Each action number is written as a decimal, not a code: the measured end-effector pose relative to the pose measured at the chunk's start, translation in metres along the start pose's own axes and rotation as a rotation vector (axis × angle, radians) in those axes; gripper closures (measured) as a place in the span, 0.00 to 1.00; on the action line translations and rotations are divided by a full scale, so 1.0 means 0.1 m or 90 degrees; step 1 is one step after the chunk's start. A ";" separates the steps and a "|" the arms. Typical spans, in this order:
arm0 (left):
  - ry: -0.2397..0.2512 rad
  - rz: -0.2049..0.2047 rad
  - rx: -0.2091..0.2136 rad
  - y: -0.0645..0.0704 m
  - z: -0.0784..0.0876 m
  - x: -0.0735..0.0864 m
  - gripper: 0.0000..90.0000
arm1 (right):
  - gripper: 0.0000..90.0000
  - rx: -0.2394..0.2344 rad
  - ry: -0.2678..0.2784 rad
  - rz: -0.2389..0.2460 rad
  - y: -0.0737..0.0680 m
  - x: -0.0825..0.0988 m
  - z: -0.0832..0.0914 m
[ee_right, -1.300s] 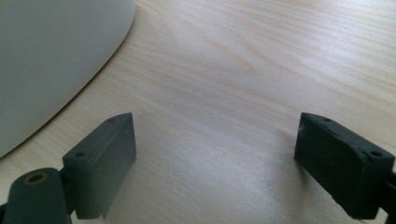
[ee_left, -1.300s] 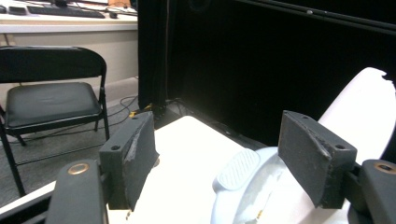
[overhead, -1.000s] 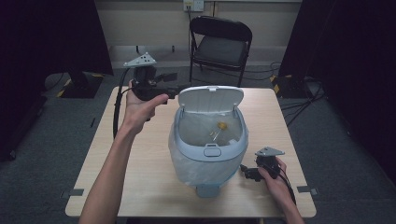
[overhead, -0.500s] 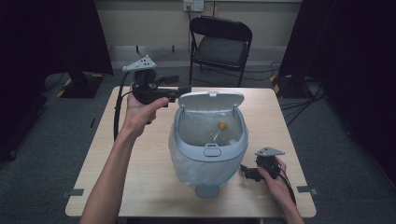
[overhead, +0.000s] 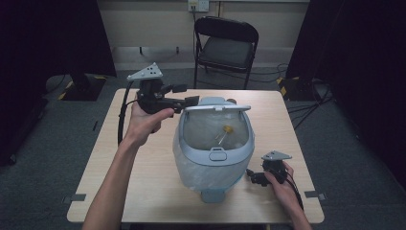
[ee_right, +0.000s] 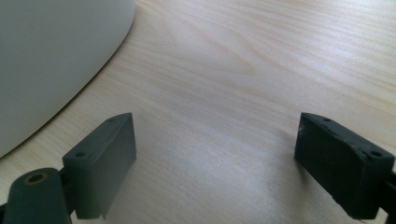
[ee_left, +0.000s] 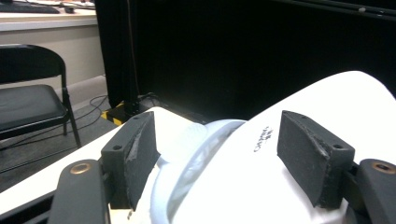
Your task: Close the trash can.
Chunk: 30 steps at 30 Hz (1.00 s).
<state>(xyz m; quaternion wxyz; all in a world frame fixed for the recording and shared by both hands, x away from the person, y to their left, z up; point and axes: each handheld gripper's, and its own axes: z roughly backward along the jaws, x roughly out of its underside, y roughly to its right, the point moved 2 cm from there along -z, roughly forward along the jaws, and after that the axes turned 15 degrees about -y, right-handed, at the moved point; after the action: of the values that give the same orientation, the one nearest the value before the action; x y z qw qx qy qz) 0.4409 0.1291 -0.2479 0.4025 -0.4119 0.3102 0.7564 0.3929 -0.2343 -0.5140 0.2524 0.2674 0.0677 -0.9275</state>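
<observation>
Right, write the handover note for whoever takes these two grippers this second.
Left gripper: open, level at the raised white lid of the light-blue bin, jaws either side of the lid's edge, pads not pressing.
Right gripper: open, low on the table right of the bin, holding nothing.
Bin: mid-table, lined with a clear bag, a small yellow item inside.
Done: lid stands open.
Left: probably closing the lid, then whatever follows.
</observation>
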 end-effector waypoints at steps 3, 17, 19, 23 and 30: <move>-0.001 0.000 -0.002 0.04 -0.01 0.02 0.28 | 0.13 0.000 0.000 0.000 0.00 0.00 0.00; -0.024 -0.018 0.010 0.21 -0.09 0.12 0.27 | 0.13 0.000 0.000 0.000 0.00 0.00 0.00; -0.028 -0.022 0.012 0.24 -0.10 0.14 0.27 | 0.13 0.000 0.000 0.000 0.00 0.00 0.00; -0.030 -0.025 0.044 0.28 -0.12 0.17 0.27 | 0.13 0.000 0.000 0.000 0.00 0.00 0.00; -0.052 -0.044 0.037 0.35 -0.20 0.20 0.27 | 0.13 0.000 0.000 0.000 0.00 0.00 0.00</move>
<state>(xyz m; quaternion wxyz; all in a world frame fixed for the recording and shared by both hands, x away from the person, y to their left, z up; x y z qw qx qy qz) 0.4112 0.1031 -0.2701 0.4528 -0.3792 0.3009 0.7487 0.3929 -0.2344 -0.5140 0.2523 0.2673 0.0675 -0.9276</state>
